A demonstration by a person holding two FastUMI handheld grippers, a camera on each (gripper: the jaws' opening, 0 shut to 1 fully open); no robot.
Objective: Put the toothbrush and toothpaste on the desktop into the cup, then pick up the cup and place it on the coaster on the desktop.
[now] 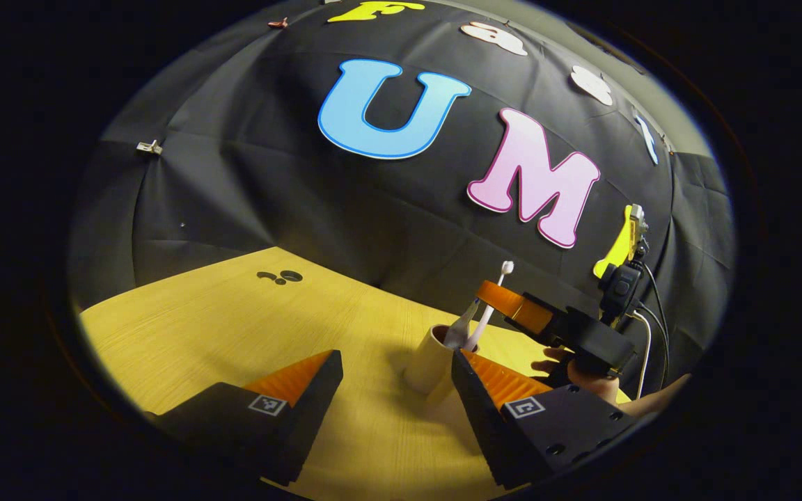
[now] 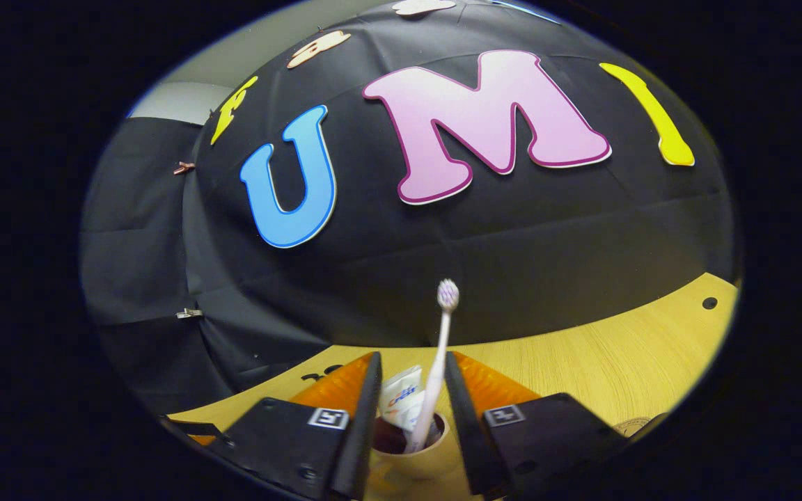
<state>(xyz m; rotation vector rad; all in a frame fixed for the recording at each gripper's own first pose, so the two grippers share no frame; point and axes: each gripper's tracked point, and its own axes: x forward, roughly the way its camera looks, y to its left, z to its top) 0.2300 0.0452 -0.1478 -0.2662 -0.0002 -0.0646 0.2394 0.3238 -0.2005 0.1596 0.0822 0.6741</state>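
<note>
A cream cup (image 1: 426, 362) stands on the wooden table (image 1: 234, 327) with a white toothbrush (image 1: 491, 306) and a toothpaste tube (image 1: 460, 328) upright in it. My left gripper (image 1: 396, 356) is open, low over the table, and the cup sits just beyond its right fingertip. My right gripper (image 1: 495, 296), held by a hand (image 1: 585, 379), hovers above the cup's rim beside the brush shaft. In the right gripper view the right gripper (image 2: 411, 358) stands narrowly open. The toothbrush (image 2: 439, 362) and the toothpaste (image 2: 399, 402) rise between its fingers, and the cup (image 2: 415, 456) sits below them.
Small dark holes (image 1: 280, 277) mark the far part of the table, another hole (image 2: 709, 303) lies at the right. A brown round edge (image 2: 629, 424), perhaps the coaster, peeks out at the lower right. A cable (image 1: 645, 348) trails from the right gripper. The black cloth wall closes the back.
</note>
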